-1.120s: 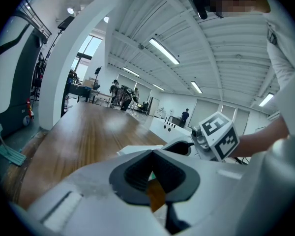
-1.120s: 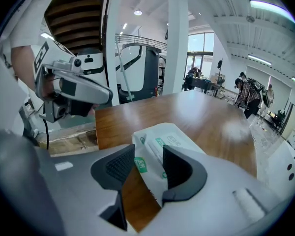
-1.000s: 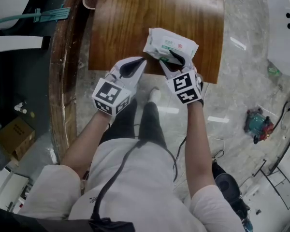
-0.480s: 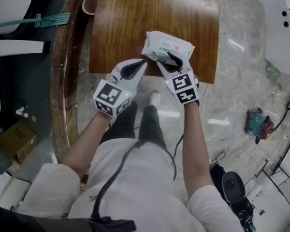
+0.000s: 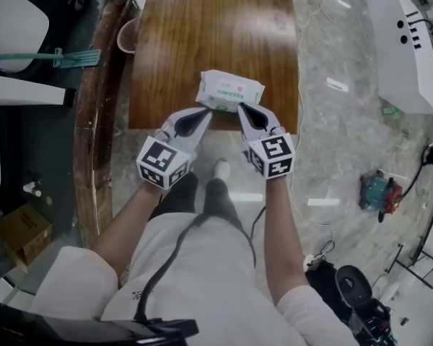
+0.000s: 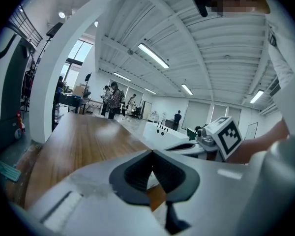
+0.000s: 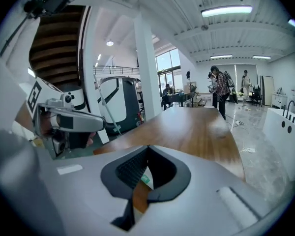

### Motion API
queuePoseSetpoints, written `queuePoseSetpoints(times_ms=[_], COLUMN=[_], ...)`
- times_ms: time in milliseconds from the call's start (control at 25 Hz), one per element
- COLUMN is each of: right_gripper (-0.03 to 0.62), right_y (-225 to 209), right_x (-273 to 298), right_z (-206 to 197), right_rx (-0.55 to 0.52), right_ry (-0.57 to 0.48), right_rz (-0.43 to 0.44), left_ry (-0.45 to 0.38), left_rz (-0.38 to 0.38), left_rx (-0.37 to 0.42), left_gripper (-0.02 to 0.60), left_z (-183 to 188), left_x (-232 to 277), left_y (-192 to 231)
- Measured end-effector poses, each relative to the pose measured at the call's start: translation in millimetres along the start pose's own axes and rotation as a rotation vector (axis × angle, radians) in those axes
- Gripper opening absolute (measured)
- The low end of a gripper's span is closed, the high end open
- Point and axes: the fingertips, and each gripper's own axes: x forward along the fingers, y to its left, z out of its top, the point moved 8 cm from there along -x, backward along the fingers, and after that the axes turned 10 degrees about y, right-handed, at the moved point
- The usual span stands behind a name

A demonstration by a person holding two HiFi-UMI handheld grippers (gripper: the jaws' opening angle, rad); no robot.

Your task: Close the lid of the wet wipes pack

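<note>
The wet wipes pack (image 5: 229, 90), white with a green label, lies flat on the wooden table (image 5: 209, 27) close to its near edge. I cannot make out how its lid stands. My right gripper (image 5: 239, 106) hovers just off the pack's near right corner. Its jaws have just been closing and now meet with nothing between them (image 7: 147, 147). A sliver of the pack (image 7: 144, 177) shows below the tips. My left gripper (image 5: 208, 110) is shut and empty beside the near left corner, and its tips meet (image 6: 151, 152). Each gripper view shows the other gripper (image 6: 206, 141) (image 7: 73, 119).
A small round cup (image 5: 128, 36) stands at the table's left edge. A white machine (image 5: 404, 49) is on the floor to the right, with a teal tool (image 5: 379, 189) nearer me. A green broom (image 5: 58, 55) and white chairs are at the left.
The right gripper let go of the pack's near right corner, drew back and shut. The pack, tilted before, now lies flat. Both grippers have lifted off towards me.
</note>
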Motion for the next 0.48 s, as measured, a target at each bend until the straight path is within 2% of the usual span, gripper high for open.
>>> queuePoseSetpoints(times_ms=[200, 480], right_gripper=[0.009, 0.009], right_y=[14, 36], right_x=[-38, -83], right_z=[14, 34], right_rx=[0.041, 0.014], right_ry=[-0.120, -0.223], right_rz=[0.003, -0.002], left_ry=[-0.027, -0.074], left_rz=[0.000, 0.008], left_rx=[0.034, 0.076], left_gripper=[0.003, 0.003], left_z=[19, 43], left_x=[-12, -32], left_y=[-20, -41])
